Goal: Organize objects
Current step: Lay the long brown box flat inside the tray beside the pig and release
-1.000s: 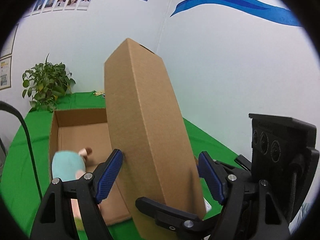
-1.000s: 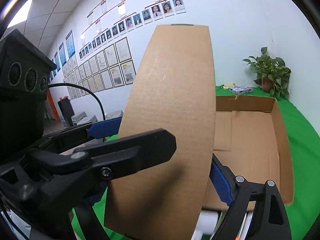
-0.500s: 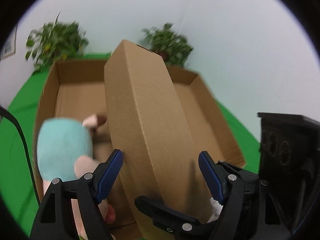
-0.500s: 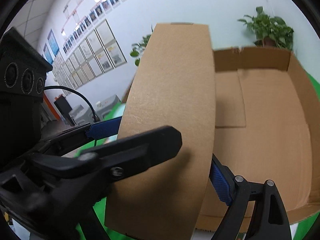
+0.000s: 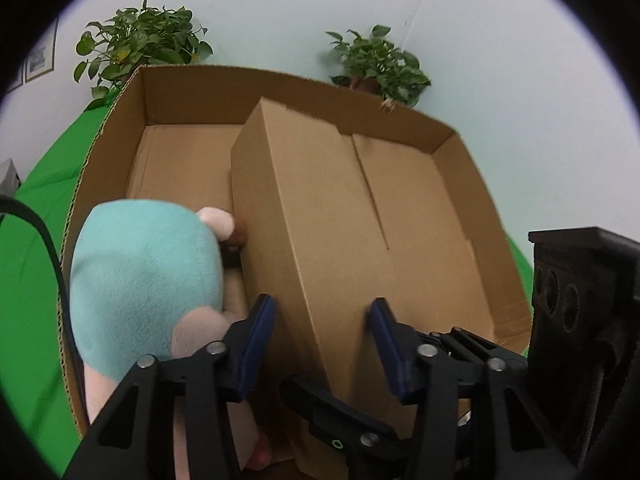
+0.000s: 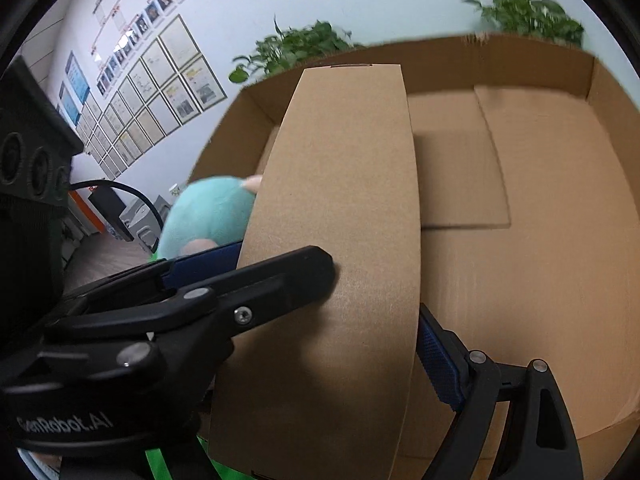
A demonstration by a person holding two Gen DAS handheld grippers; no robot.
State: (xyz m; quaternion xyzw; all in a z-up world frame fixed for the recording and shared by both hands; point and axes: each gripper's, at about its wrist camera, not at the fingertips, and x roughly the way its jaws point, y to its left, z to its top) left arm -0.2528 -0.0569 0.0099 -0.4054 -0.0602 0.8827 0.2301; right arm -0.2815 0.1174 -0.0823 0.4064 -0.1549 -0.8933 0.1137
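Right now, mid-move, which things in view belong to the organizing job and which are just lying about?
In the job:
- long closed carton, gripped by both the left claw and the right claw
- big open box, which it is entering
- teal plush toy, in the box

Lying about:
- potted plants
- green table cover
- framed wall papers

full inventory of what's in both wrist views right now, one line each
Slim carton: 1, brown, gripped by both grippers, over the open box, beside the plush.
Open box: 1, brown cardboard, on the green cloth.
Plush toy: 1, teal and pink, at the box's left side.
Potted plants: 2, green, behind the box.
Green cloth: 1, under the box.
Framed sheets: many, on the wall.
Left gripper: 1, black with blue pads.
Right gripper: 1, black with blue pads.
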